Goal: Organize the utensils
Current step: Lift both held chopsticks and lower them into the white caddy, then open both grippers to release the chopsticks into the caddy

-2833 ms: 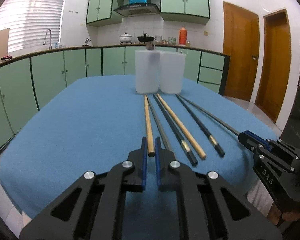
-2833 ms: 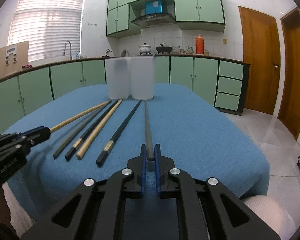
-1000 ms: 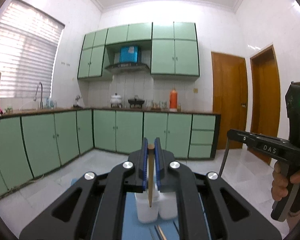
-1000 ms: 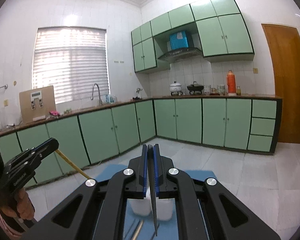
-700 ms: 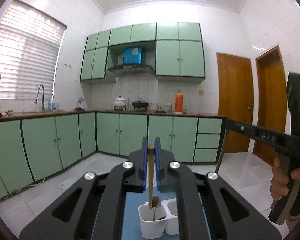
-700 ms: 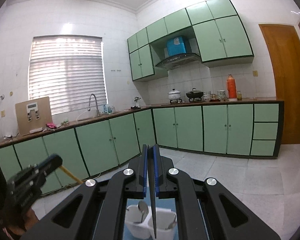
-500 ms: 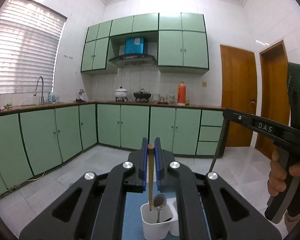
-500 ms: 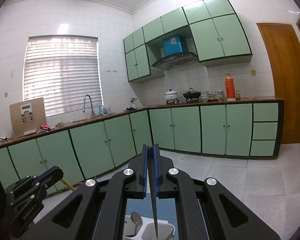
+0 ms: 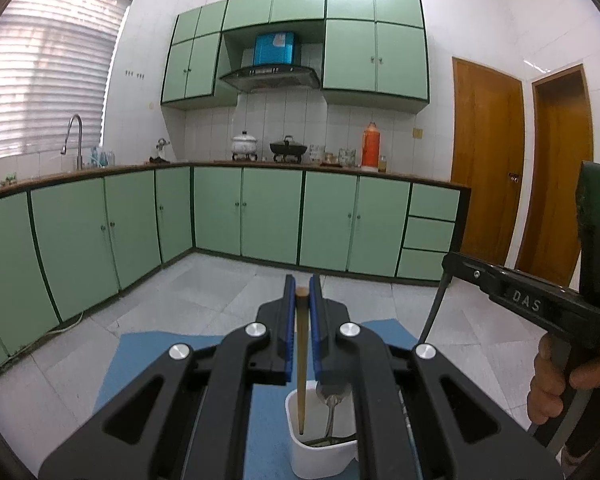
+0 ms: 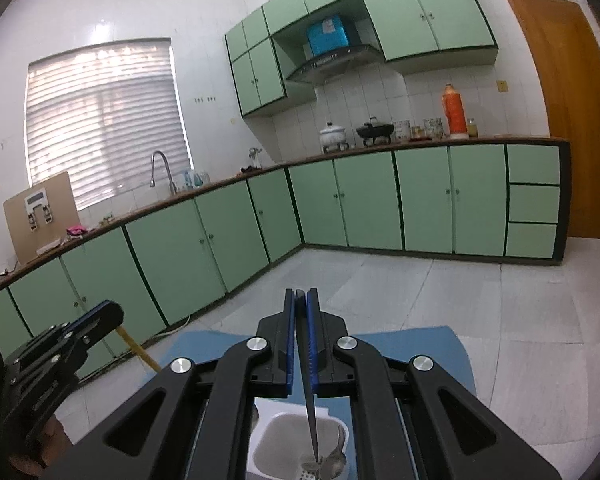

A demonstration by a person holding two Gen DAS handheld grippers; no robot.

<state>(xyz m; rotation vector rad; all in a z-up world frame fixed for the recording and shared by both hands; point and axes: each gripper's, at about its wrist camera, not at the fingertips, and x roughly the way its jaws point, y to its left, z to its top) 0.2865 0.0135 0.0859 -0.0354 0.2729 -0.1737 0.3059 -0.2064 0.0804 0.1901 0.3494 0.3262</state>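
Observation:
My left gripper [image 9: 302,300] is shut on a wooden chopstick [image 9: 301,364] that hangs down with its tip inside a white cup [image 9: 320,456]; a metal spoon [image 9: 332,396] stands in that cup. My right gripper [image 10: 301,304] is shut on a dark chopstick [image 10: 310,404] that points down into a white cup [image 10: 288,440] holding metal spoons [image 10: 332,460]. The right gripper also shows at the right of the left wrist view [image 9: 448,264], its dark chopstick [image 9: 432,312] hanging down. The left gripper shows at the left of the right wrist view [image 10: 112,316].
The cups stand on a blue cloth-covered table [image 9: 140,360], also visible in the right wrist view [image 10: 440,352]. Beyond it are a tiled floor, green kitchen cabinets [image 9: 260,216] and wooden doors [image 9: 484,160]. A second cup [image 10: 268,404] sits behind the right one.
Both grippers lifted their chopsticks off the table, turned them upright and brought them over the cups. In the last half second both chopsticks moved lower into the cups.

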